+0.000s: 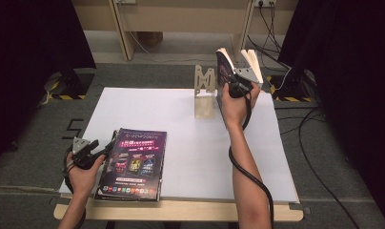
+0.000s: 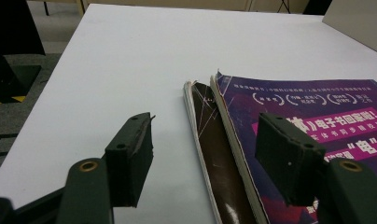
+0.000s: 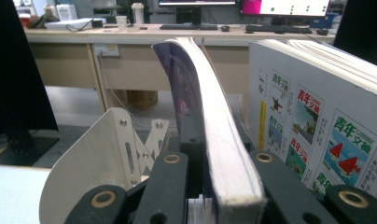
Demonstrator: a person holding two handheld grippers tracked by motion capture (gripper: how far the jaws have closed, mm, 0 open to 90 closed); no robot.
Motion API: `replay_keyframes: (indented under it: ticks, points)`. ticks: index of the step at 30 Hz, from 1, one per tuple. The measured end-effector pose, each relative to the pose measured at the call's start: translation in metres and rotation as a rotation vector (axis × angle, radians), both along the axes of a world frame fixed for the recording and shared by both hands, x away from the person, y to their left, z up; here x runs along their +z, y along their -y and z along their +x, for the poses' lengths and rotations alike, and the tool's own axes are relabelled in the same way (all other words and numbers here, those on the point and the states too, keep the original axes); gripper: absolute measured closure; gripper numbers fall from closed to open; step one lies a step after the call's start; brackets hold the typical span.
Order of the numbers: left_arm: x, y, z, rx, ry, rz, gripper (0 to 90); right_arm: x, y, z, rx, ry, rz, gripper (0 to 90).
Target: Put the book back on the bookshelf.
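A stack of purple-covered magazines lies flat at the front left of the white table. My left gripper rests beside the stack's left edge, open. Its jaws straddle the near corner of the top magazine and of a brown one beneath, gripping neither. My right gripper is raised at the table's back right, shut on the lower edge of a thick purple-covered book held upright. That book stands between a pale wooden bookend and upright white books.
The wooden bookend stands at the table's back centre, just left of the held book. An upright book with pale pages is right of my right gripper. Black curtains, floor cables and a desk's legs surround the table.
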State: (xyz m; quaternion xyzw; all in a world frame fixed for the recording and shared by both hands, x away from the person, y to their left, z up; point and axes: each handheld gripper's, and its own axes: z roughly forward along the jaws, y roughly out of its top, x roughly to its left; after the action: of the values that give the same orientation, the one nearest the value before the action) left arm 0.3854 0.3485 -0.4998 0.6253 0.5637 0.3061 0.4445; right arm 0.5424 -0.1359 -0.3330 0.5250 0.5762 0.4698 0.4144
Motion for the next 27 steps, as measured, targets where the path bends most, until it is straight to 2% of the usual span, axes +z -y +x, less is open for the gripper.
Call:
replay_keyframes:
  ticks: [8,11,13,15,20,27]
  points:
    - [0.0,0.0,0.001,0.002,-0.001,-0.007,36.3,-0.002,0.003,0.005,-0.023,0.038,0.072,83.3]
    - [0.0,0.0,0.0,0.002,-0.001,-0.004,36.2,-0.002,0.003,0.006,-0.038,0.043,0.062,83.2]
    - [0.0,0.0,0.0,0.001,0.0,-0.002,36.3,-0.003,0.002,0.005,-0.046,0.046,0.021,82.9]
    - [0.0,0.0,0.0,-0.002,0.001,0.004,36.3,-0.004,0.003,0.005,-0.046,0.048,0.006,81.1]
    - [0.0,0.001,0.0,-0.002,0.003,0.006,36.4,-0.003,0.005,0.0,-0.052,0.067,-0.019,70.3]
    - [0.0,0.001,0.0,-0.001,0.003,0.006,36.4,-0.001,0.004,-0.006,-0.046,0.073,-0.041,66.7]
